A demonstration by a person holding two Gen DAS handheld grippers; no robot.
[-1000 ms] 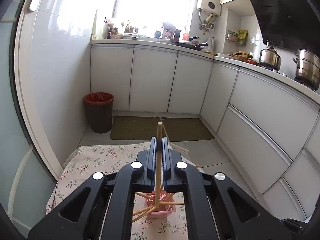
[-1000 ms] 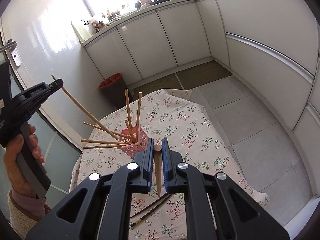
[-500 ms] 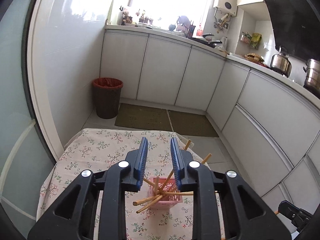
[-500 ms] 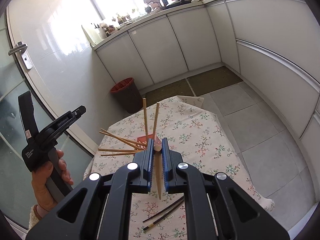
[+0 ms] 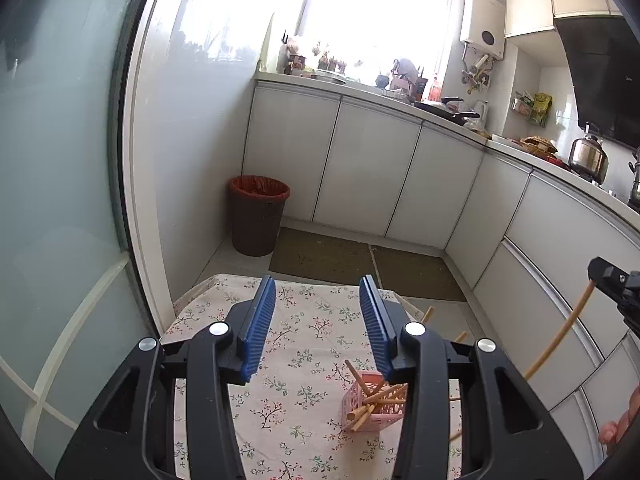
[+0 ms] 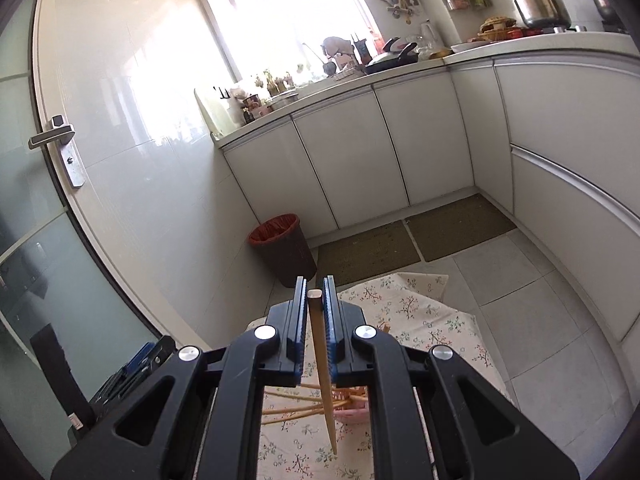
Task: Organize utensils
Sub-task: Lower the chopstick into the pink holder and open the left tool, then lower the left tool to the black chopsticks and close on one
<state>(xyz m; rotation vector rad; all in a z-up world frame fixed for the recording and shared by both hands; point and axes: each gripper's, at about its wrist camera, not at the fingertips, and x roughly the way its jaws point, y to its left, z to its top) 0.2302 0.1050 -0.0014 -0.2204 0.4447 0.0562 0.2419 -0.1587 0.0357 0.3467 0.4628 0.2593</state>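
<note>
right wrist: chopstick (image 6: pixel 320 354) pinched upright between right tongs (image 6: pixel 311 292) (left tongs (image 5: pixel 318 292) wide apart, empty)

Strong daylight pours through the large kitchen window (image 5: pixel 376 16), which is blown out to near white in both views, so the small items on the sill read mostly as silhouettes. A soft sheen lies on the glossy white wall tiles (image 6: pixel 132 92). The white cabinet doors (image 5: pixel 372 168) are evenly lit, with only faint shadows at their bases. Fisheye distortion bows the straight edges, and dark vignetting fills the corners. Focus looks sharp centrally; the flowered tablecloth (image 6: pixel 424 312) may be slightly soft.
</note>
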